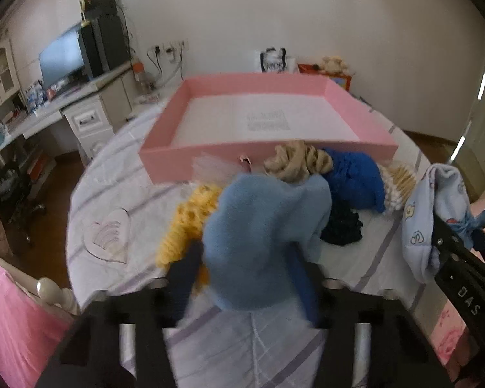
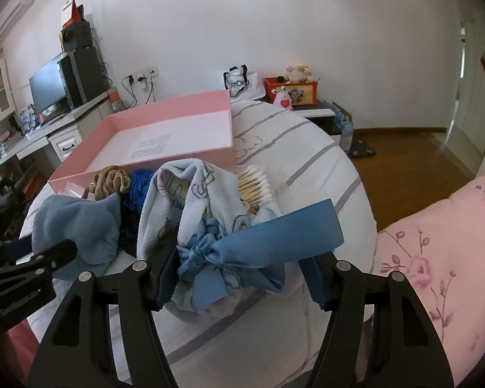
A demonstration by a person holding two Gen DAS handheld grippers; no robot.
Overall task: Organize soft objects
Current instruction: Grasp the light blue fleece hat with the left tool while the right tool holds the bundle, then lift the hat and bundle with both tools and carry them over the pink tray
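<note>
Ribbon [image 2: 284, 232] shows only in right wrist view.

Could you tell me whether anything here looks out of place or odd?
Yes: a bundle of wooden cotton swabs lies among the soft items heaped before the pink tray, whose floor is bare. Nothing looks spilled or damaged.

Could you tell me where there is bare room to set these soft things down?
The pink box floor is bare. Bedsheet left of the yellow knit is free, as is the sheet right of the cotton swabs. The strip along the box's front wall is crowded.
</note>
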